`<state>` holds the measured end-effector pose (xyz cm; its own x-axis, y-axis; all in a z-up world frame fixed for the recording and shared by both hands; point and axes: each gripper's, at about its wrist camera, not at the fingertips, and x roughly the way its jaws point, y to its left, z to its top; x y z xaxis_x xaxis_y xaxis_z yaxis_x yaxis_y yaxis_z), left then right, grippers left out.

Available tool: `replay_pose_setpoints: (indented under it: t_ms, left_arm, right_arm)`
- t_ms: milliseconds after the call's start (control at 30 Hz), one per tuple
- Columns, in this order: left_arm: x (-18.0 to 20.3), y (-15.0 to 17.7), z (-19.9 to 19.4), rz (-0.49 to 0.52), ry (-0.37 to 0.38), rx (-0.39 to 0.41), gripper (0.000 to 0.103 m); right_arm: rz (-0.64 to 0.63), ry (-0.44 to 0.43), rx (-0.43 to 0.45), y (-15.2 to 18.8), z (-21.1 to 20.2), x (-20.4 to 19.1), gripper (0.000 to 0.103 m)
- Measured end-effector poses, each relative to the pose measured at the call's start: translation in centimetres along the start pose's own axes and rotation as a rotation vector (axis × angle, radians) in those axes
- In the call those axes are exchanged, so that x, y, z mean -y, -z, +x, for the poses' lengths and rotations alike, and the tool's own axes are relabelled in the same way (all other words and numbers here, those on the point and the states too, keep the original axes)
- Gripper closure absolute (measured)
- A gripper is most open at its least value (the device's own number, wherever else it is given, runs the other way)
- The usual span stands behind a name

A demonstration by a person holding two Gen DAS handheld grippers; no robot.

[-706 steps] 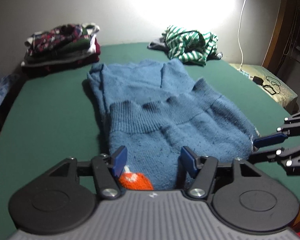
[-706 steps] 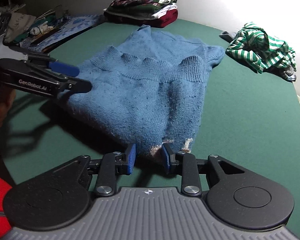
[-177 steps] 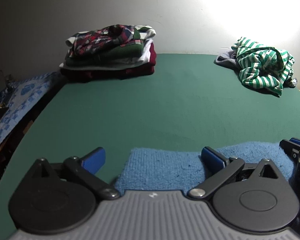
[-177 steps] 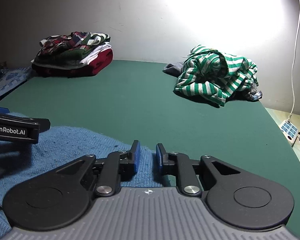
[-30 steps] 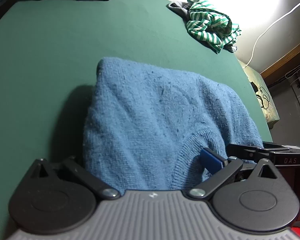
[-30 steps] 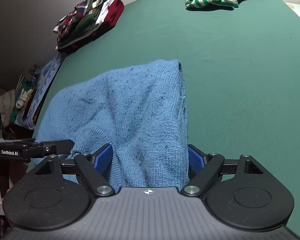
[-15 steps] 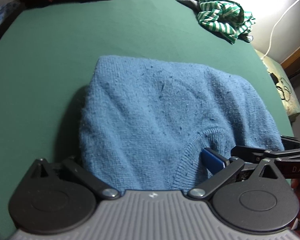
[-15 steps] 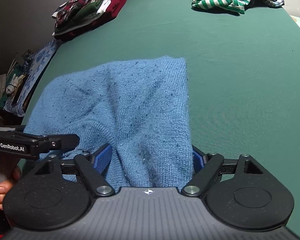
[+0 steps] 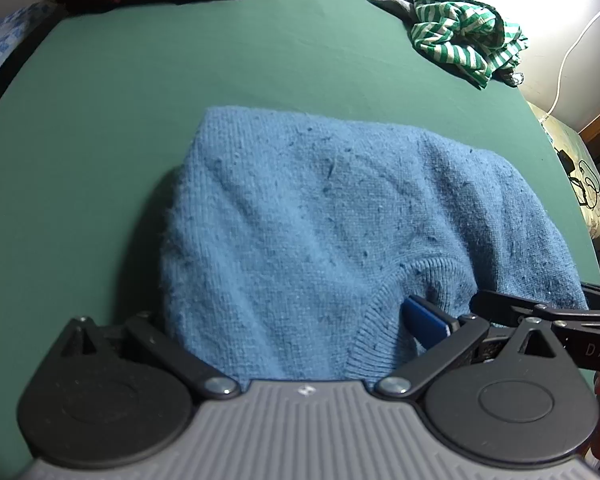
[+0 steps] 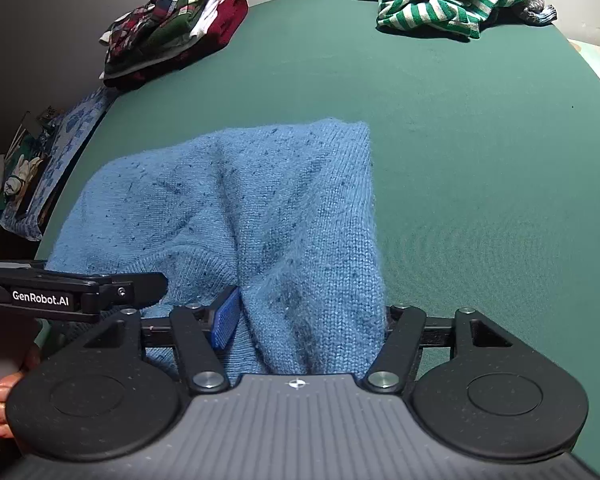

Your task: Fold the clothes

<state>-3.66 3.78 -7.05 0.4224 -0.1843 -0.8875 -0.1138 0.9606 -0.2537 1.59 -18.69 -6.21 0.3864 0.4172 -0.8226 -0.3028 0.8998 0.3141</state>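
A blue knitted sweater (image 9: 320,220) lies folded on the green table (image 9: 180,60), its near edge under both grippers. My left gripper (image 9: 292,320) stands open across the left half; only its right blue pad (image 9: 424,320) shows, beside the ribbed collar, and the left finger is hidden under the knit. My right gripper (image 10: 306,316) straddles a raised fold of the sweater (image 10: 260,200) at its right edge. Its jaws are closing, the left pad (image 10: 226,316) at the fold's side, the right finger hidden behind the cloth. Each gripper shows in the other's view: the right one (image 9: 540,312), the left one (image 10: 80,288).
A crumpled green-and-white striped garment (image 9: 460,28) lies at the far right, a stack of folded clothes (image 10: 172,28) at the far left. A white cable and plugs (image 9: 580,184) lie off the table's right edge, a blue patterned cloth (image 10: 60,148) off its left. A person's fingers (image 10: 0,400) hold the left gripper.
The right gripper's jaws have narrowed, its left pad moving inward against the sweater's fold. The left view has tilted up a little, and its jaws stay as wide as before.
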Motion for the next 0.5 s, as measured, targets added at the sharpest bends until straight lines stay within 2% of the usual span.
replay_pose_setpoints:
  t_ms: [267,500]
  left_arm:
    - [0.18,0.04,0.13,0.000,-0.011,-0.006,0.001]
    - [-0.19,0.62,0.01,0.003,0.009,0.021,0.001]
  right_arm:
    - [0.000,0.017,-0.007,-0.09,0.34,-0.16,0.030]
    - [0.009,0.014,-0.005,-0.01,0.37,-0.10,0.030]
